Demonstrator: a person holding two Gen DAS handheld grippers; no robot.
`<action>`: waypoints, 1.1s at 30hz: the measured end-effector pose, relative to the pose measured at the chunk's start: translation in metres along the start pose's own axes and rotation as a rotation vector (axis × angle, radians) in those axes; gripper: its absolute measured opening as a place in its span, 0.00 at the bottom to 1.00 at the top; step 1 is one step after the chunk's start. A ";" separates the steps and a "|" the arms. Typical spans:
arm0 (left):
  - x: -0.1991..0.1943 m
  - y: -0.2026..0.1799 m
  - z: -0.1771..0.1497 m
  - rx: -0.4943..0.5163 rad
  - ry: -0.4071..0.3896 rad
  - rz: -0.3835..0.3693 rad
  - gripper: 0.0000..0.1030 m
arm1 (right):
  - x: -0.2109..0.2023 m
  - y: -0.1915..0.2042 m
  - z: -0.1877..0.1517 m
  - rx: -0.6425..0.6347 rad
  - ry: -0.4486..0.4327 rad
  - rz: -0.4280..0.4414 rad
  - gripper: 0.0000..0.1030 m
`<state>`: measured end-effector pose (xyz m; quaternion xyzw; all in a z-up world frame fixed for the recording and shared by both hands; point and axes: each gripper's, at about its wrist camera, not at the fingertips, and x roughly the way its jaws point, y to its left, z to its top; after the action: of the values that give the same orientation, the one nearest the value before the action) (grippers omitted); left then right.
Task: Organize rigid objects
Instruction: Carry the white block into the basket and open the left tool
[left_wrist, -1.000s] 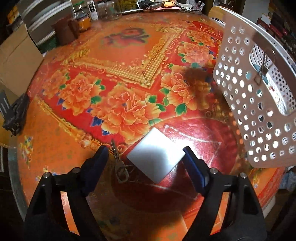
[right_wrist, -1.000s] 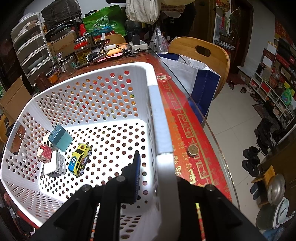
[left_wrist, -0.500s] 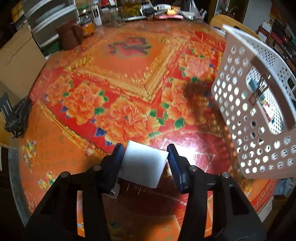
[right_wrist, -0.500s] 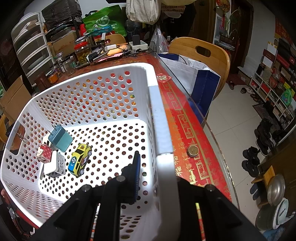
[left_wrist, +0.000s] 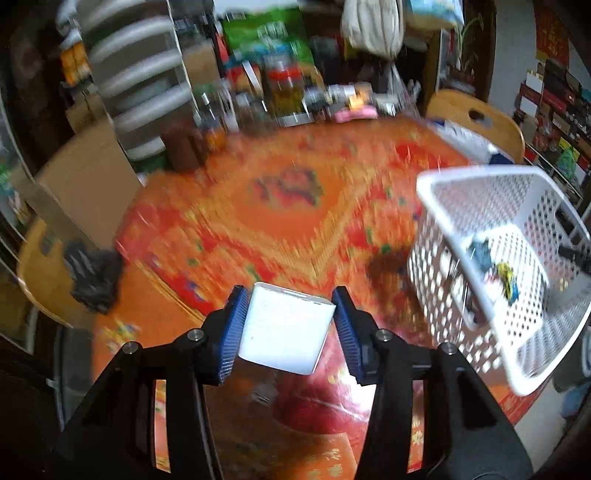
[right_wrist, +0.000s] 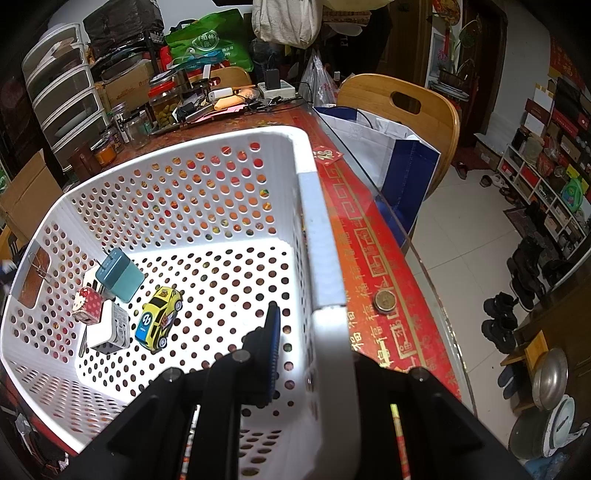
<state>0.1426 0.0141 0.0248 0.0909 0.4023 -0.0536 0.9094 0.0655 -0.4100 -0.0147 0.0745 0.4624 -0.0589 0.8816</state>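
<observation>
White block (left_wrist: 286, 332): a flat white box with round corners, up in the air over the red flower table (left_wrist: 280, 206), just left of the basket.
Left gripper (left_wrist: 288, 325): its two blue pads squeeze the white block, one on each side, and hold it tight.
Basket (right_wrist: 207, 155): white plastic with lots of round holes, sitting on the table and tipped a little.
Right gripper (right_wrist: 295, 332): closed on the near wall of the basket, with one blue pad inside and the other side hidden behind the wall.
Inside the basket: a yellow toy car (right_wrist: 159, 318), a teal plug block (right_wrist: 120, 275), a white plug block (right_wrist: 110, 329) and a small red dotted block (right_wrist: 87, 306), all close together by the far left wall.
Coin (right_wrist: 385, 301): on the table edge, just right of the basket.
Wooden chair (right_wrist: 402, 99): behind the table, past the basket.
</observation>
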 end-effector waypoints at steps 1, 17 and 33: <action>-0.012 -0.001 0.008 0.008 -0.028 0.017 0.43 | 0.000 0.000 0.000 0.000 0.000 0.000 0.15; -0.055 -0.168 0.055 0.260 -0.020 -0.180 0.43 | 0.000 0.000 0.001 0.000 0.001 0.000 0.15; 0.060 -0.276 0.044 0.453 0.335 -0.154 0.41 | 0.002 0.001 0.001 -0.006 0.007 0.004 0.15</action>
<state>0.1678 -0.2659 -0.0244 0.2684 0.5303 -0.1951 0.7802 0.0677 -0.4097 -0.0153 0.0729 0.4657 -0.0557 0.8802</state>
